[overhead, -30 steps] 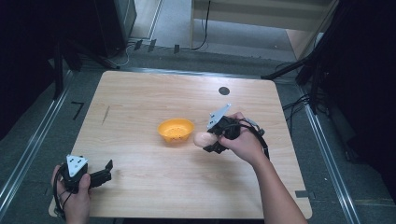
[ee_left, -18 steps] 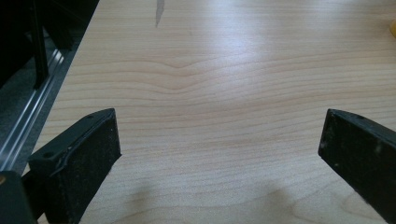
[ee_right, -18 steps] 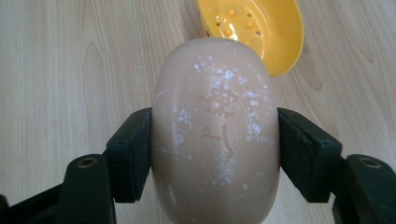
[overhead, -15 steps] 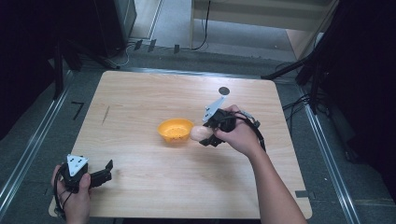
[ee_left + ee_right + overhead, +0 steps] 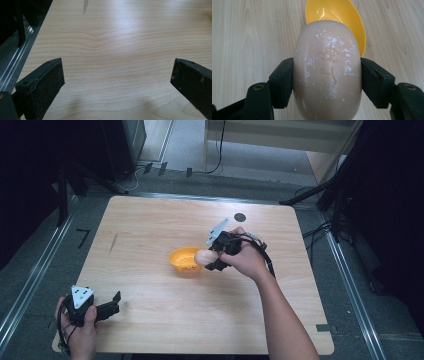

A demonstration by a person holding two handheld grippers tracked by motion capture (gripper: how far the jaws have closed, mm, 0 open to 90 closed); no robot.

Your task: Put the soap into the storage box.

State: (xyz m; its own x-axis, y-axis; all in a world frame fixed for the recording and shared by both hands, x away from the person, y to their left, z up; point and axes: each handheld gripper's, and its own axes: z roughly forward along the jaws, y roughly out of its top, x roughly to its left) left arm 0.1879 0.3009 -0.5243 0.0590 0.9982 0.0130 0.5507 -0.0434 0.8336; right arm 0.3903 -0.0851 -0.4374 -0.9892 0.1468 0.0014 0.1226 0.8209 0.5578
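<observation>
A small orange bowl (image 5: 184, 260) stands near the middle of the wooden table (image 5: 150, 225). My right gripper (image 5: 210, 257) is shut on a smooth tan egg-shaped object (image 5: 202, 257) and holds it at the bowl's right rim. In the right gripper view the tan egg (image 5: 327, 72) sits between both jaws, white specks on its surface, with the orange bowl (image 5: 337, 15) just beyond it. My left gripper (image 5: 114, 303) rests at the table's near left corner, open, with bare wood between its jaws (image 5: 117, 80).
A small black disc (image 5: 240, 217) lies toward the table's far right. A thin dark mark (image 5: 113, 243) is on the wood at left. Metal rails (image 5: 30, 270) run along both sides of the table, and cables lie on the floor behind.
My right gripper has carried the egg left and slightly away, from beside the bowl to over its right rim. The left gripper has stayed put.
</observation>
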